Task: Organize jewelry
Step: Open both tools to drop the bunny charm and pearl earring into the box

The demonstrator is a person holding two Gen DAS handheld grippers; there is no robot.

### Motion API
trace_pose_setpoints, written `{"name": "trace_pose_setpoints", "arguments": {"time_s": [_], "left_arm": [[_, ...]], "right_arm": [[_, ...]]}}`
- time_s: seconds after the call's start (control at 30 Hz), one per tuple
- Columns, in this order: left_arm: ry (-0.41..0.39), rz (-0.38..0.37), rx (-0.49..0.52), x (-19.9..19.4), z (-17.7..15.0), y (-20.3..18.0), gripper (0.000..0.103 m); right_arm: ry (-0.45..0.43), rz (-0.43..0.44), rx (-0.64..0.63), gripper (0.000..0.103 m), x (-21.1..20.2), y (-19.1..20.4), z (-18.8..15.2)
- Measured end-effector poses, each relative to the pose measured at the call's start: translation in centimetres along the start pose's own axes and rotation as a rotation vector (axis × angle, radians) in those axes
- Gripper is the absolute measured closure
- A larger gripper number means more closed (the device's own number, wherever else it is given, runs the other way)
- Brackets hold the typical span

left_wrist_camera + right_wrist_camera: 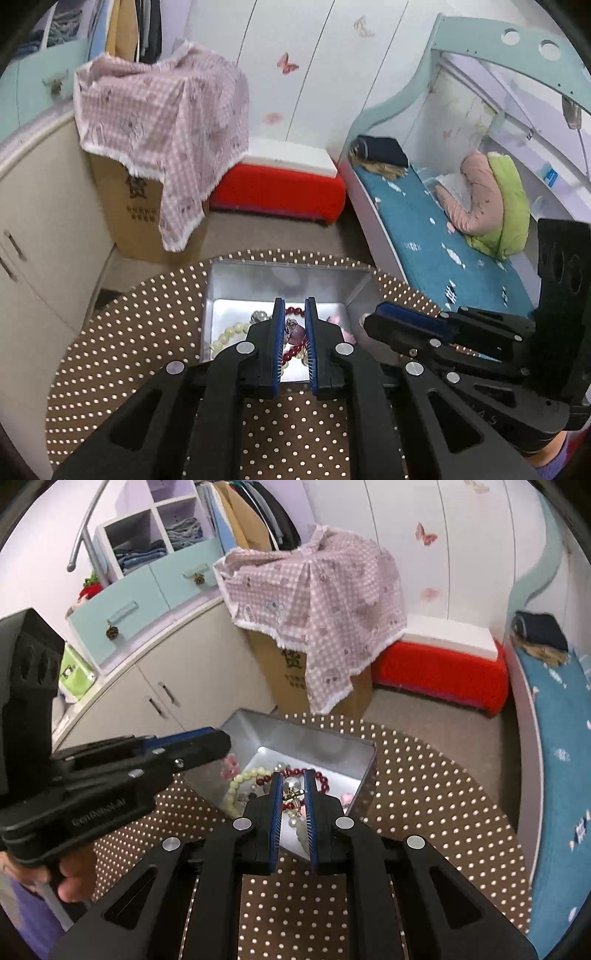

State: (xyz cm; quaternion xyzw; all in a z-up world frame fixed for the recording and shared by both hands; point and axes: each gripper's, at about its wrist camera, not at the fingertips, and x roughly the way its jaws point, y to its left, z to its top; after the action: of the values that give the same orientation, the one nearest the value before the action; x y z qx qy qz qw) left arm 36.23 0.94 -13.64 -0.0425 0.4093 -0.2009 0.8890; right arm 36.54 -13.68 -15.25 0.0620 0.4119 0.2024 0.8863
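Note:
A silver metal box [221,280] [258,727] stands on a round brown polka-dot table [129,332] [424,794]. Inside lie a dark red bead bracelet [291,354] [325,781], a pale green bead bracelet [231,332] [243,779], pink flower pieces [229,767] and silver bits. My left gripper [294,306] hovers over the box, jaws narrowly apart, with a small silver-and-purple piece [293,330] between the fingers; whether they grip it is unclear. My right gripper [293,777] is over the box, its fingers closed on a small gold-and-dark clip [293,794].
A cardboard box draped in pink checked cloth [162,122] [317,590] stands behind the table. A red stool [277,188] [439,672] sits by the wall. A blue-covered bed [424,236] is on the right, cream cabinets [177,679] on the left.

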Motion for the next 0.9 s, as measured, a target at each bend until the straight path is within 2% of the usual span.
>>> {"name": "trace_pose_setpoints", "arguments": {"time_s": [0.2,0.27,0.3,0.33,0.6,0.63,0.7,0.9], "left_arm": [[0.033,-0.006,0.009,1.2,-0.8,0.1,0.092],[0.031,-0.003,0.005,1.1,-0.8,0.1,0.073],[0.018,0.007,-0.008,0.8,-0.9,0.3,0.059],[0.008,0.010,-0.013,0.6,-0.9,0.3,0.056],[-0.033,0.014,-0.049,-1.6,-1.2,1.1,0.054],[-0.035,0.013,-0.050,-1.8,-1.3,1.0,0.050],[-0.045,0.023,-0.059,-2.3,-1.4,1.2,0.042],[-0.044,0.026,-0.081,-2.6,-1.9,1.8,0.041]], "right_arm": [[0.017,0.009,0.020,0.091,1.2,-0.4,-0.6],[0.017,0.021,0.029,0.091,1.3,-0.5,-0.6],[0.019,0.023,0.034,0.091,1.3,-0.6,-0.6],[0.019,0.026,0.037,0.091,1.2,-0.7,-0.6],[0.030,0.101,0.116,0.091,1.0,-1.8,-0.6],[0.029,0.108,0.124,0.091,0.9,-1.9,-0.6],[0.028,0.105,0.126,0.091,0.8,-1.9,-0.6],[0.024,0.078,0.127,0.088,0.6,-1.5,-0.7]]}}
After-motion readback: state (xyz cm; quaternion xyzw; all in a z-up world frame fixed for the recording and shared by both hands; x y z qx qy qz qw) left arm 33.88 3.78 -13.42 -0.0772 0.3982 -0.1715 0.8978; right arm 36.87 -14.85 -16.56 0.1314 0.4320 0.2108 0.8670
